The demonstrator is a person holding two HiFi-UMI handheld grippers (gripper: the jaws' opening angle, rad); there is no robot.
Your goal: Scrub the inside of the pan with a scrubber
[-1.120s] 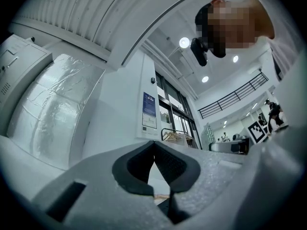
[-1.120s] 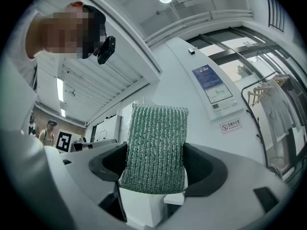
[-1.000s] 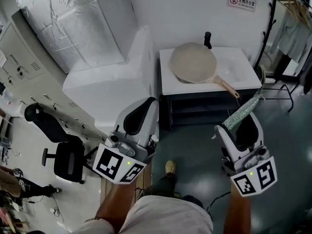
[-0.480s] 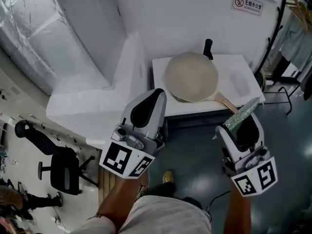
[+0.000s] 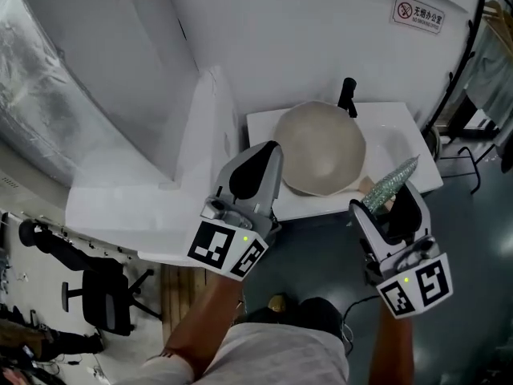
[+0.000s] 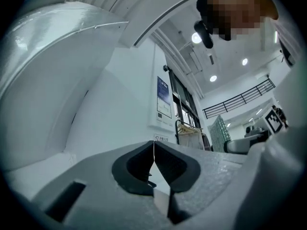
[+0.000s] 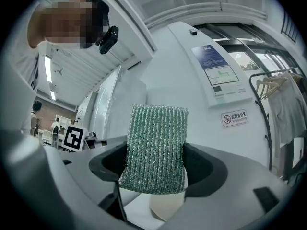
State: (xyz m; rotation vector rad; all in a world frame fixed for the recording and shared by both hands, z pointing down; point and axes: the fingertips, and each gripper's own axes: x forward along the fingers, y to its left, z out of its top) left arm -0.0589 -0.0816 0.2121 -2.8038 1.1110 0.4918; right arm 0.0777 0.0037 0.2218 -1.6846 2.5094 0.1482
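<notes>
Pan (image 5: 321,147) looms nearer now; right hand-held gripper (image 5: 380,205) clamps scrubber (image 5: 393,183), left hand-held gripper (image 5: 269,152) closed.

Pan (image 5: 321,147) sitting on white counter (image 5: 260,127), pale inside facing up, black upright fitting (image 5: 347,96) standing just behind it. Left claw (image 5: 268,152) hovering at counter's front edge, tip overlapping pan's left rim in view. Right claw (image 5: 389,208) pointing toward pan from front right, green scrubber (image 5: 397,176) sticking out of it, tilting right. Prohibition sign (image 5: 419,12) hanging on wall above. Office chair (image 5: 96,295) standing on floor far left. Clothes rack (image 5: 481,62) showing at right edge.
</notes>
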